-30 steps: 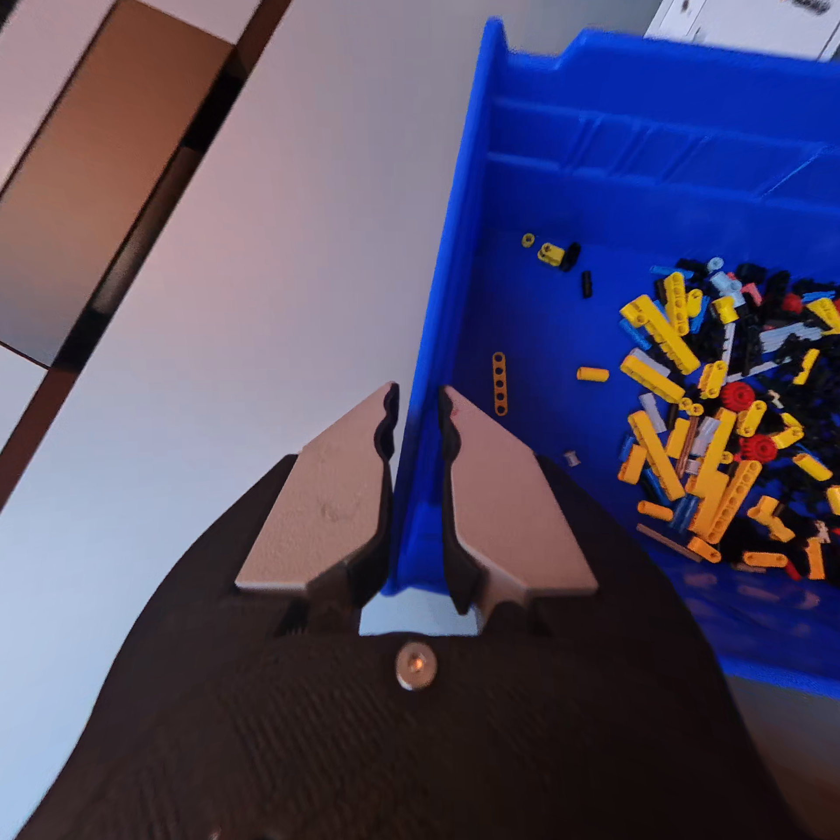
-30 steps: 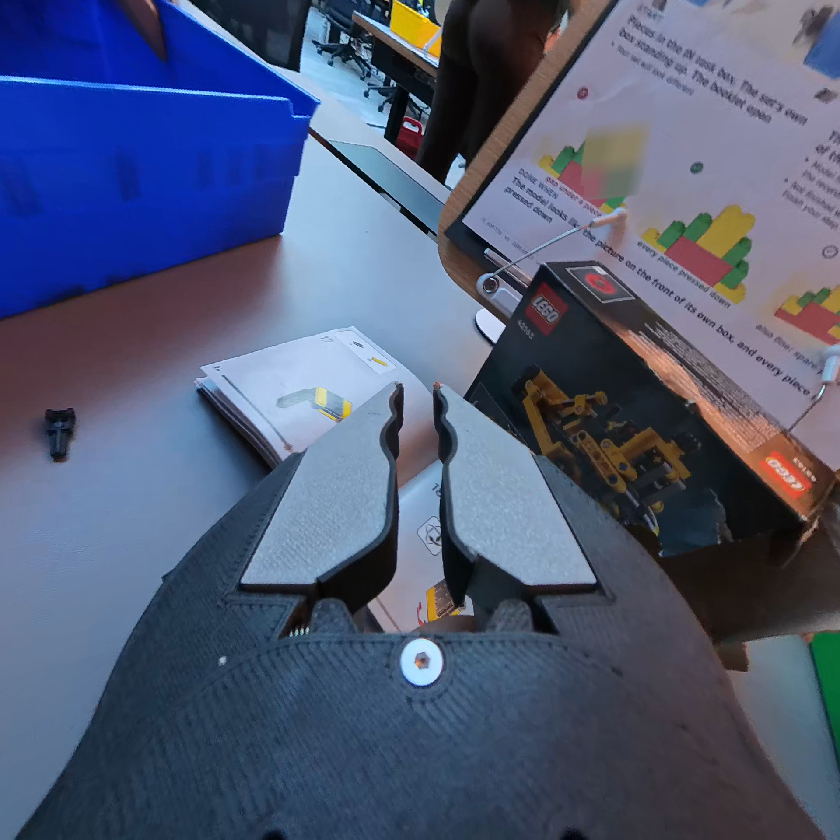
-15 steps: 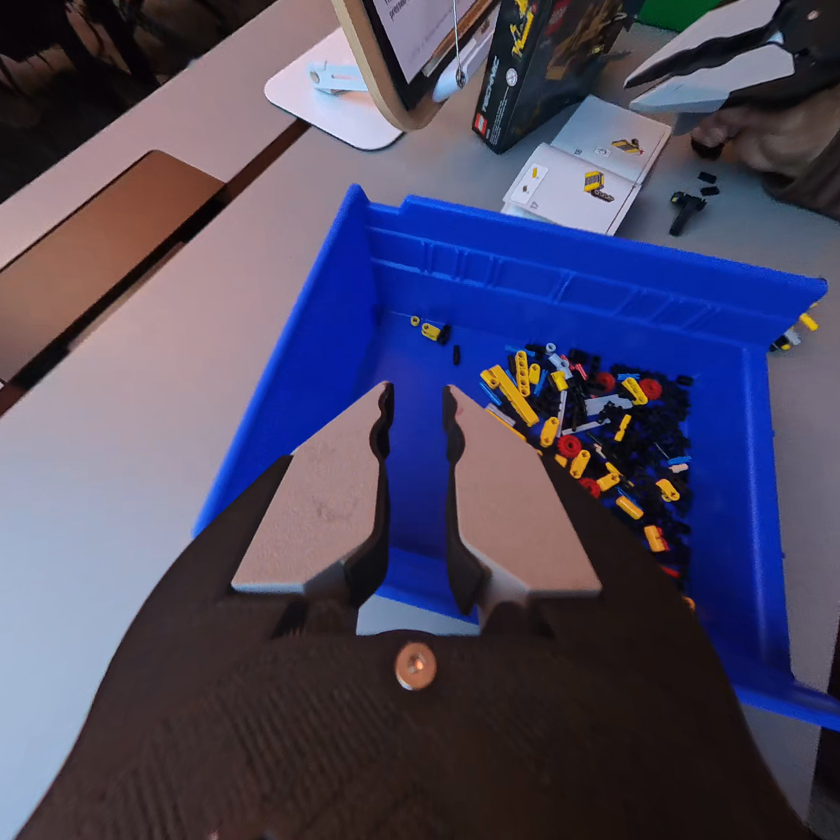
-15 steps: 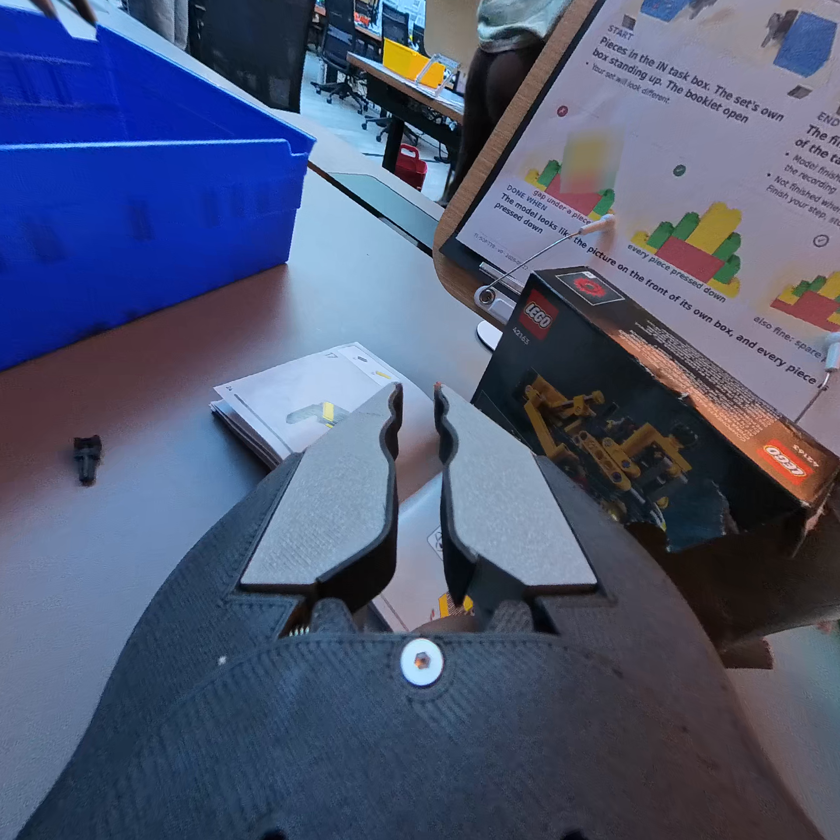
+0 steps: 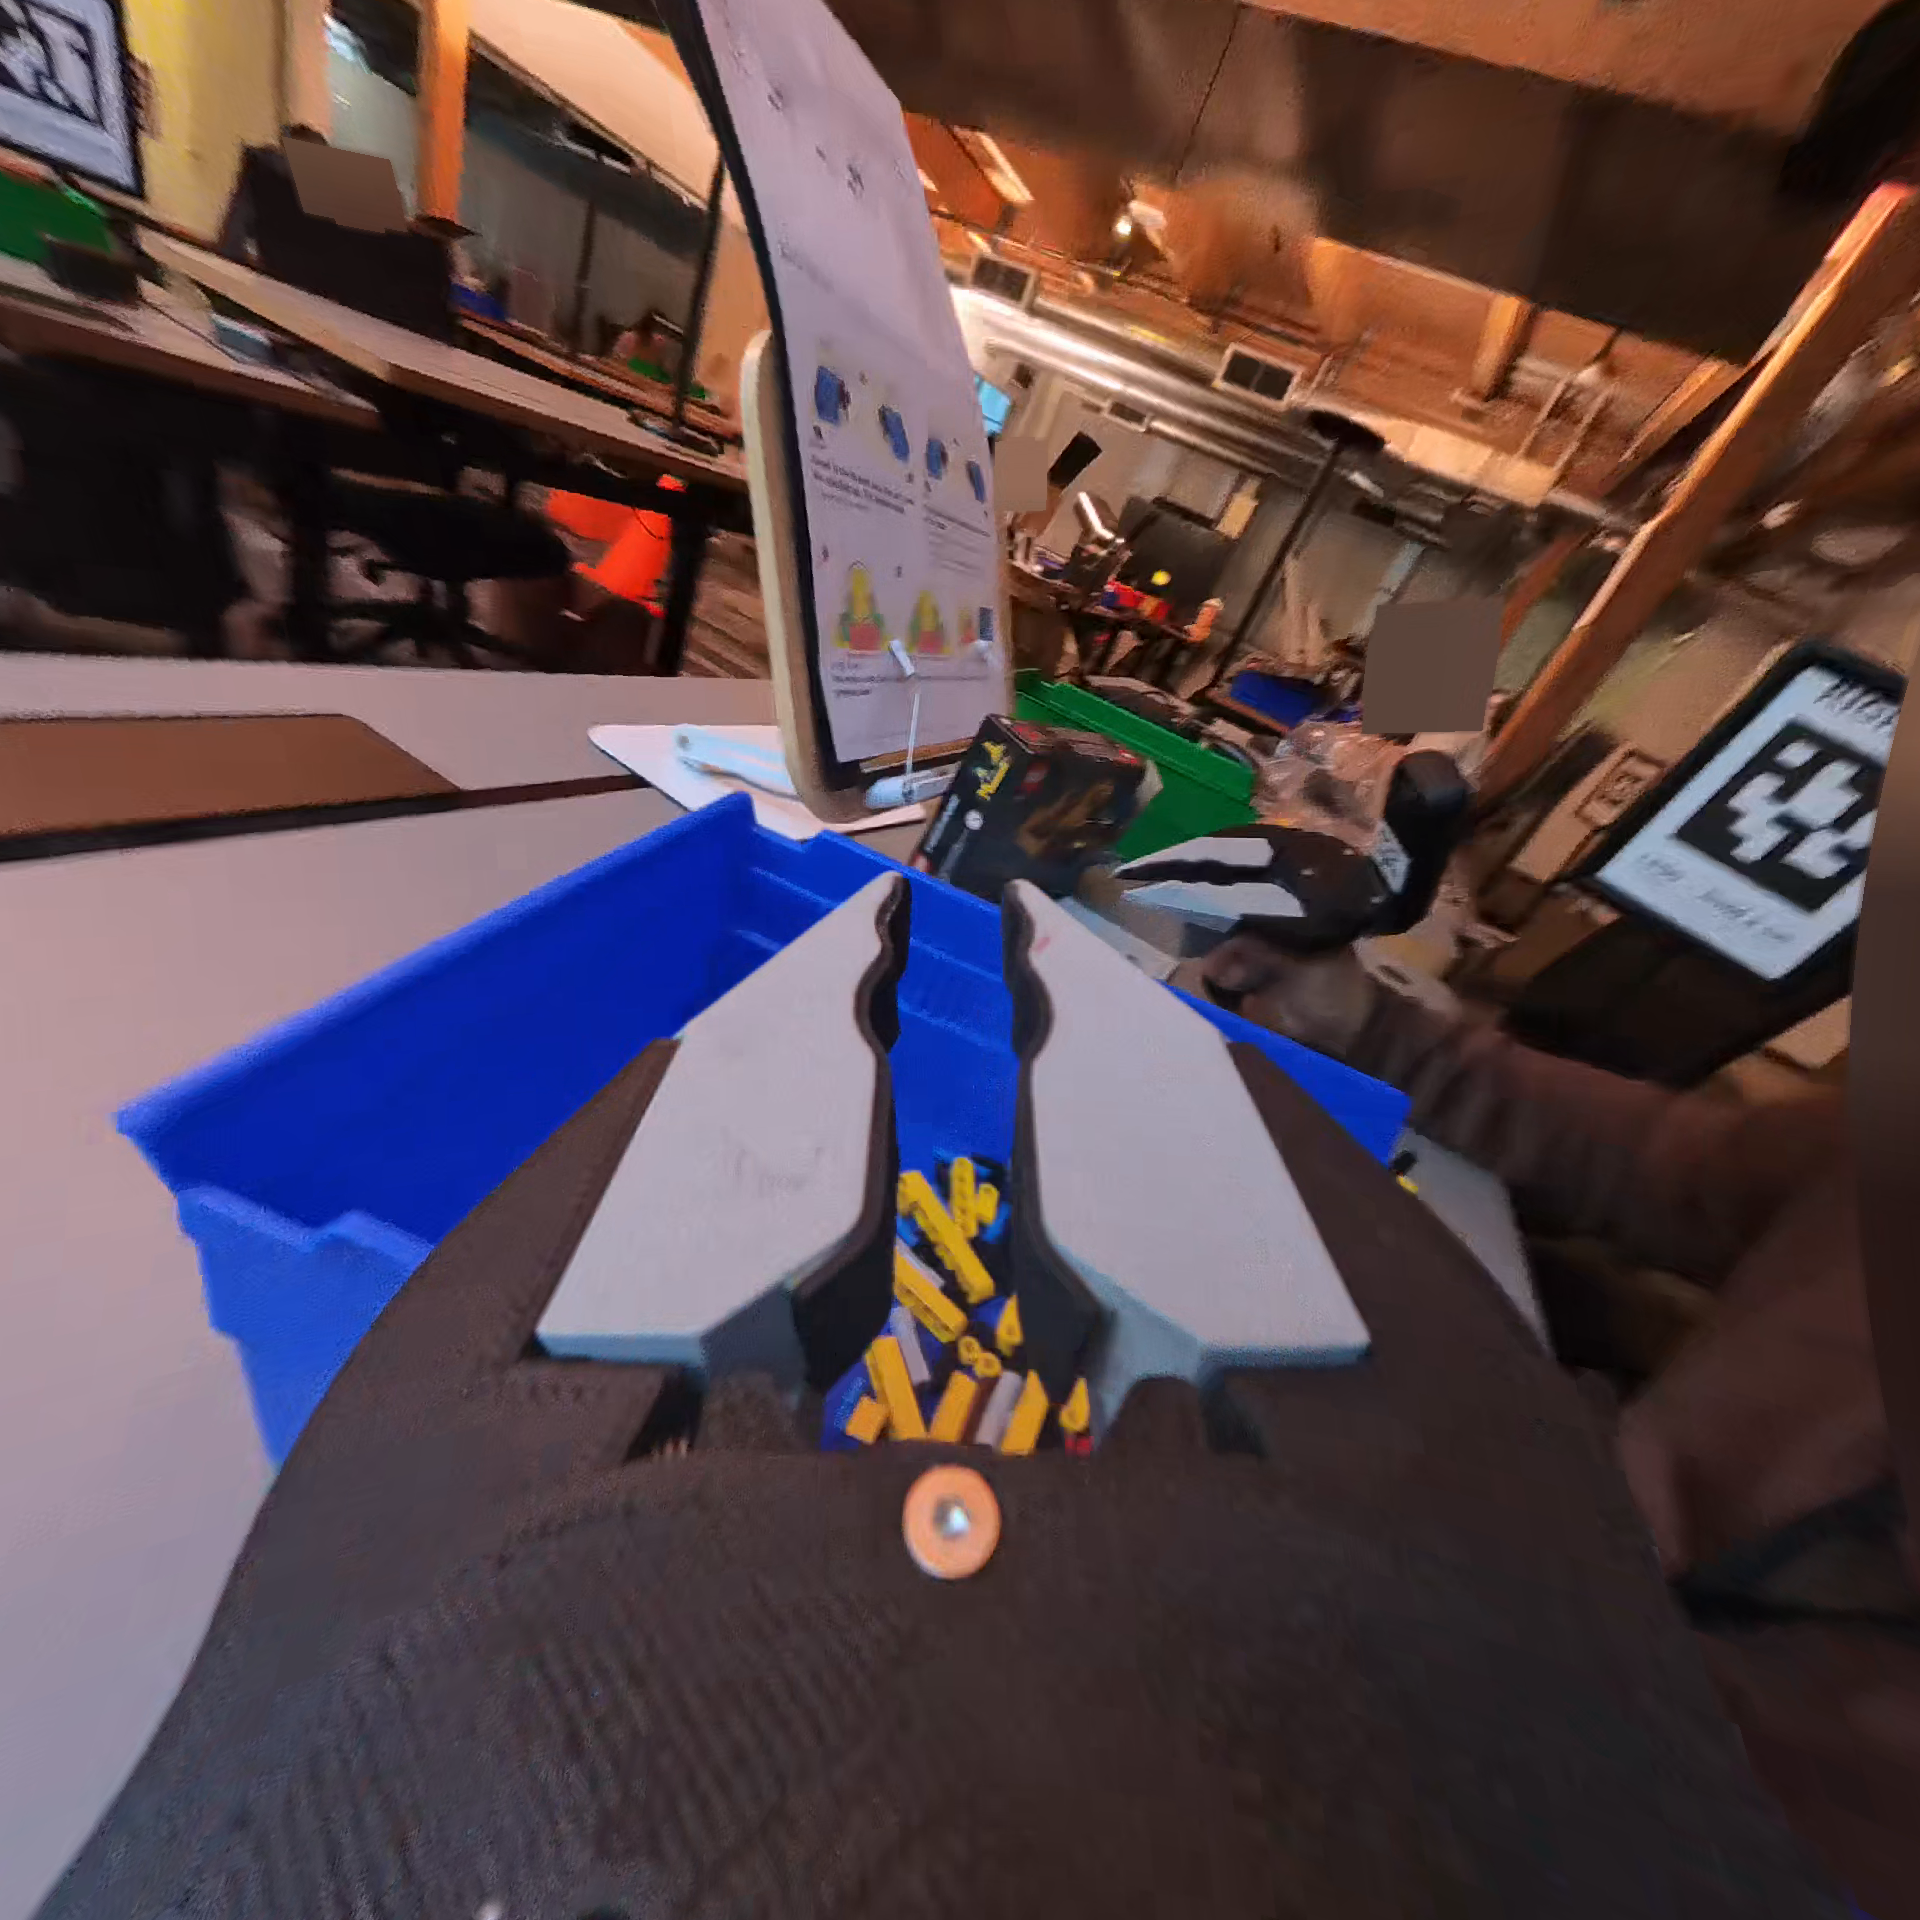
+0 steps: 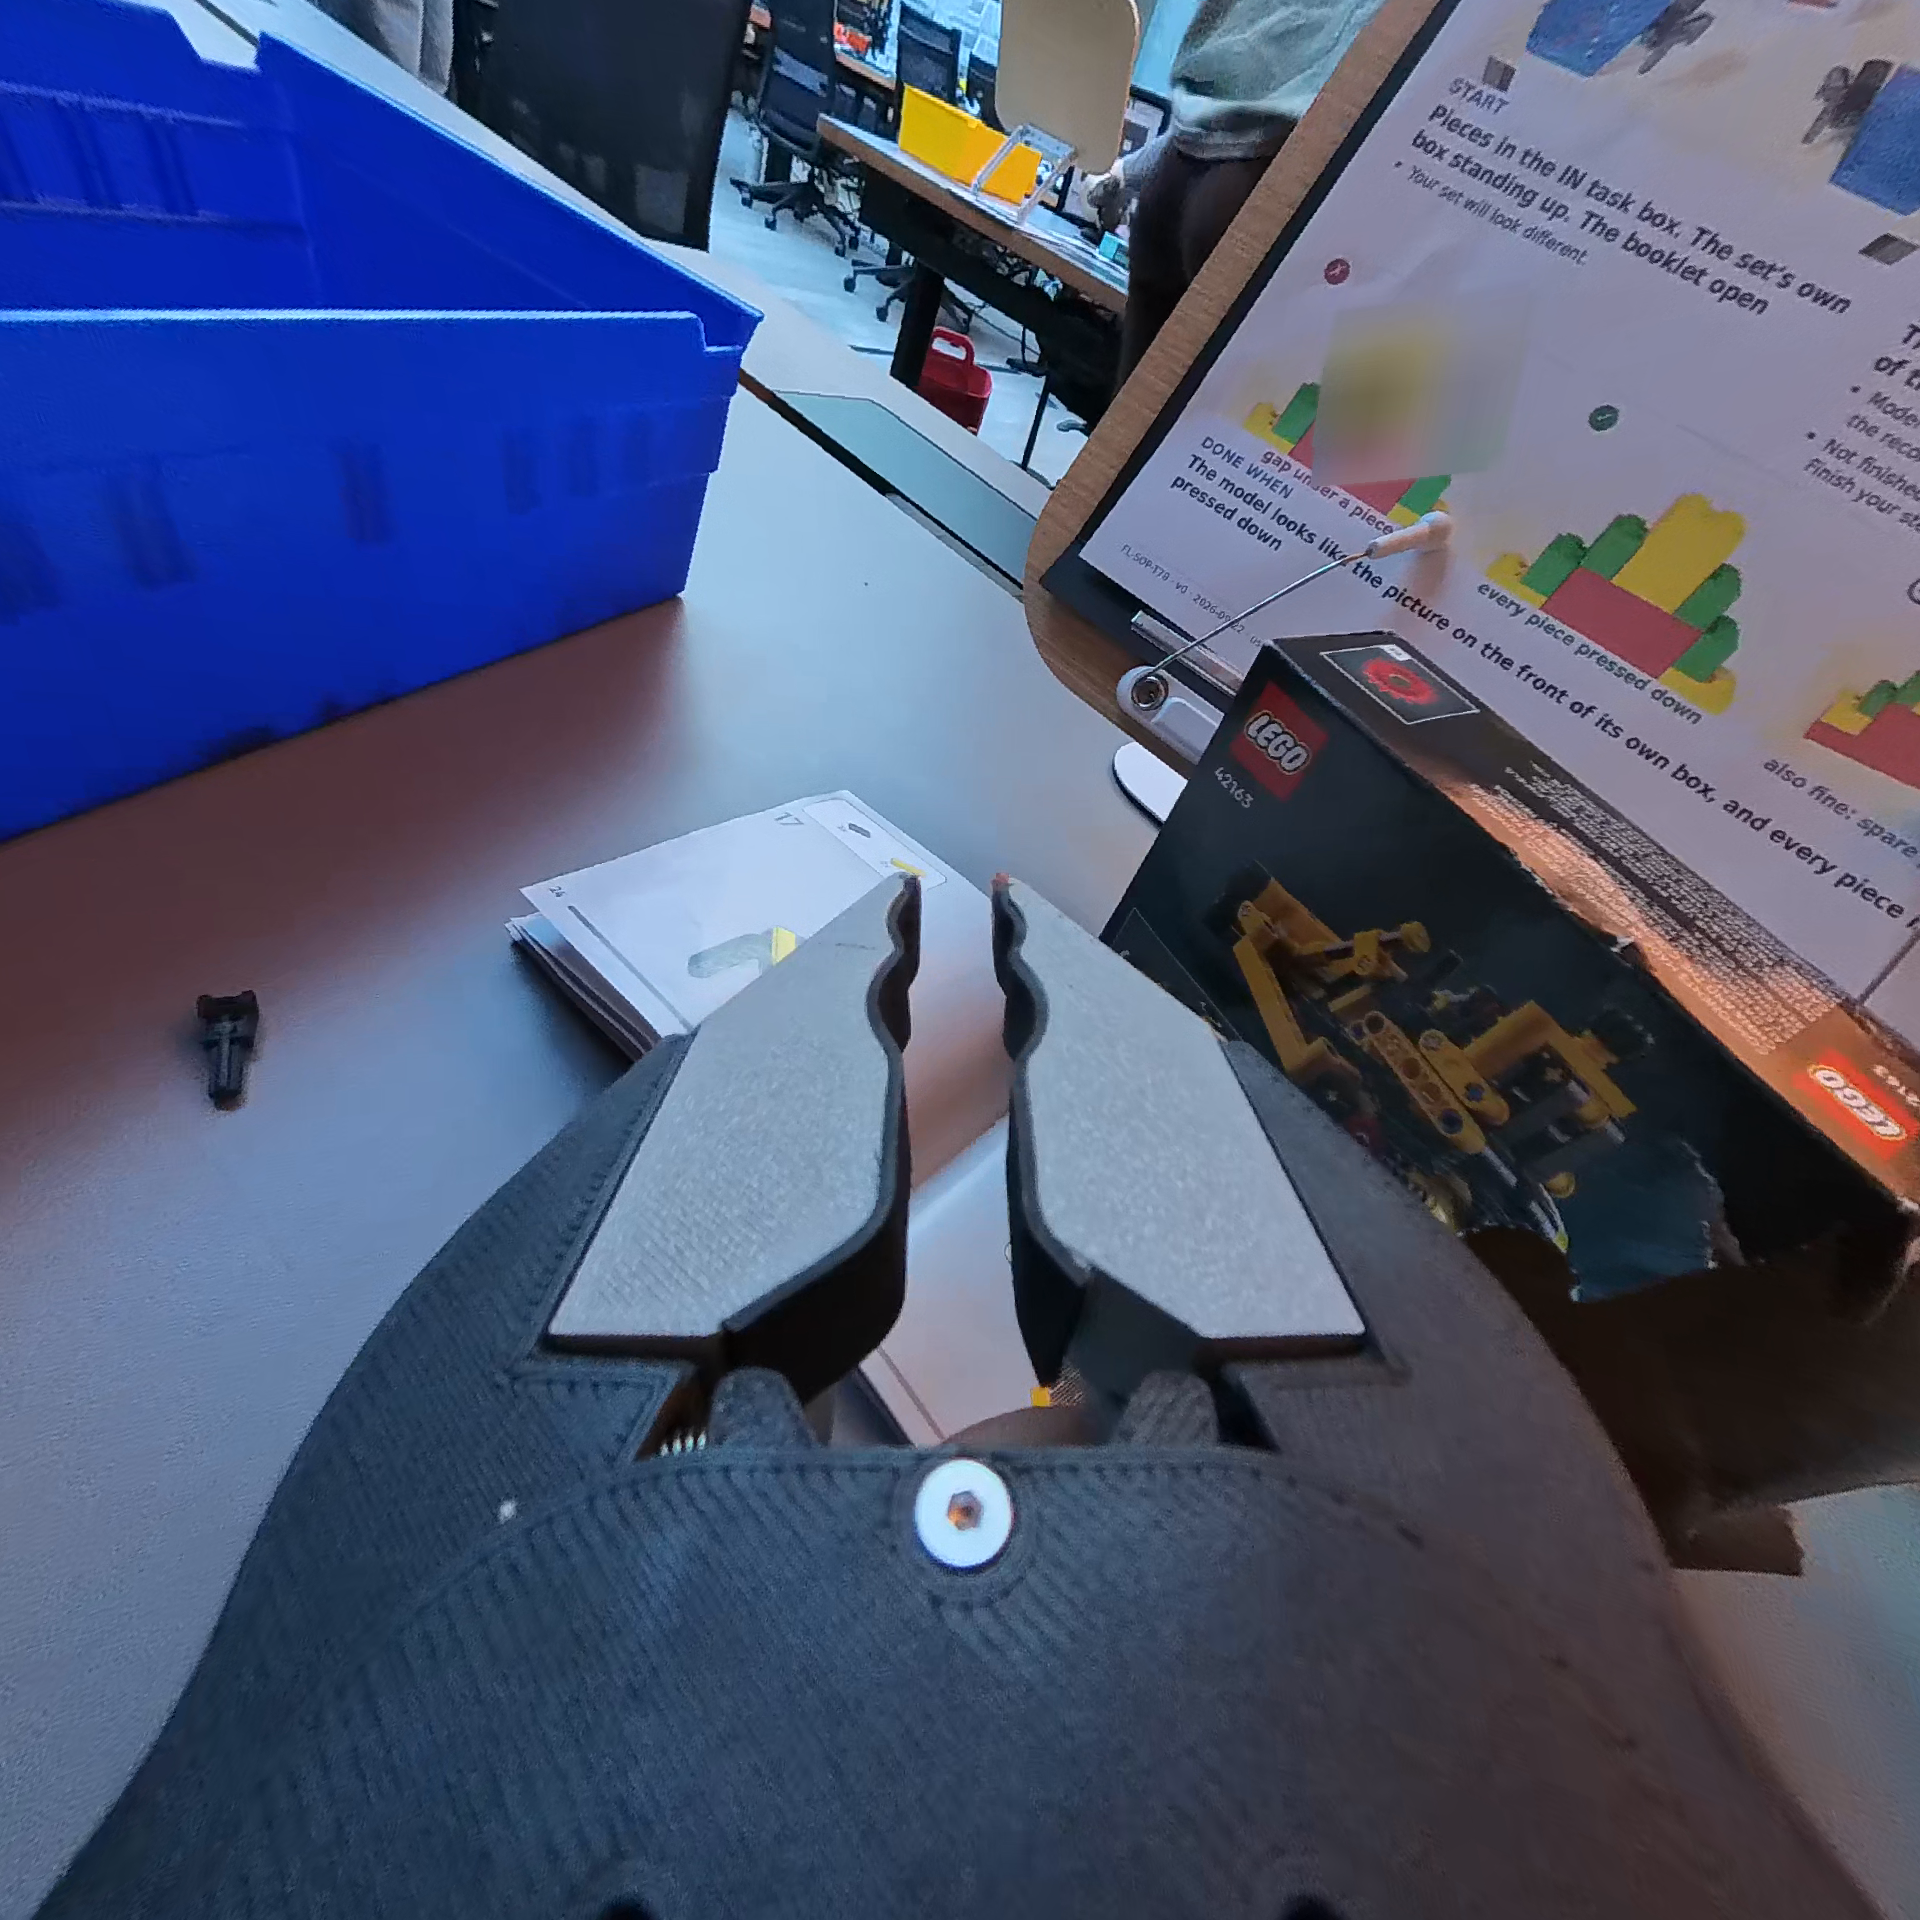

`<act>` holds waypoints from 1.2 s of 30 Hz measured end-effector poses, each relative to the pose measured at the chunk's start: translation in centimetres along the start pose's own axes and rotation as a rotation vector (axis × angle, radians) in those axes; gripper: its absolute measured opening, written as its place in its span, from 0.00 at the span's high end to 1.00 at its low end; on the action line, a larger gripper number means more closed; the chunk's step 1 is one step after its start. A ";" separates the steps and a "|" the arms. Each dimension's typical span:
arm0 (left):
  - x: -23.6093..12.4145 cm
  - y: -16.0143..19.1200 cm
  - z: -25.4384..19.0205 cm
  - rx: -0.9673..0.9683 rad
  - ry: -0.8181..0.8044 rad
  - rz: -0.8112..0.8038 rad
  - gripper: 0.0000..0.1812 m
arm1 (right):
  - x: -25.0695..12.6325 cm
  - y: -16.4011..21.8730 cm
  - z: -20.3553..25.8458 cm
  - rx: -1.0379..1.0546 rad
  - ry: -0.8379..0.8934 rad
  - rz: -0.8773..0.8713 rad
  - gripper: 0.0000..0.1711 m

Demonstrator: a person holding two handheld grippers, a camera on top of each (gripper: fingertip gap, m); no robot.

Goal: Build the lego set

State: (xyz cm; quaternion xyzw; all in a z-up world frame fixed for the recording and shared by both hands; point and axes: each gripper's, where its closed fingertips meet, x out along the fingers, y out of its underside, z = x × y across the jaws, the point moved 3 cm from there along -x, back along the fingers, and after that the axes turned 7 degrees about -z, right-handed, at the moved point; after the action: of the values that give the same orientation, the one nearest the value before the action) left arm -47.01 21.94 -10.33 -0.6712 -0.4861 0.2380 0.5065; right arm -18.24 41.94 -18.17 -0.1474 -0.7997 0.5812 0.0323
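A blue bin (image 5: 416, 1049) holds a heap of yellow, black and red Lego pieces (image 5: 940, 1278). My left gripper (image 5: 954, 914) hangs over the bin's near side, jaws a little apart and empty. My right gripper (image 6: 954, 894) is low over the table, jaws a little apart and empty. Its tips are above the open instruction booklet (image 6: 686, 914) and next to the black Lego box (image 6: 1455, 997). The right gripper also shows in the left wrist view (image 5: 1195, 883), beyond the bin. A small black Lego part (image 6: 227, 1039) lies loose on the table left of the booklet.
An instruction board on a stand (image 6: 1558, 364) rises behind the Lego box, which also shows in the left wrist view (image 5: 1029, 821). The blue bin's outer wall (image 6: 312, 499) stands at the left of the right wrist view. A green bin (image 5: 1164, 769) sits farther back. Across from one pair of fingers to the other is roughly 35 cm.
My left gripper has tilted up from looking down into the bin to a low view across it. My right gripper has shifted slightly over the booklet. Both stay a little apart.
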 end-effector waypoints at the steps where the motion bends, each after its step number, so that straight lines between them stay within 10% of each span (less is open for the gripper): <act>1: -0.1 0.2 0.2 -0.026 0.010 0.014 0.91 | 0.0 0.1 -0.1 -0.002 0.002 0.002 0.94; 36: 0.3 6.0 0.9 0.501 -0.212 0.477 0.97 | 0.1 1.2 -1.3 0.035 0.028 0.034 0.94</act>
State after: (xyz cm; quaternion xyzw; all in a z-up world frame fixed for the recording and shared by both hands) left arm -45.20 22.52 -16.10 -0.5922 -0.2922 0.5297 0.5322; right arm -17.84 43.50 -18.90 -0.1685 -0.7863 0.5932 0.0365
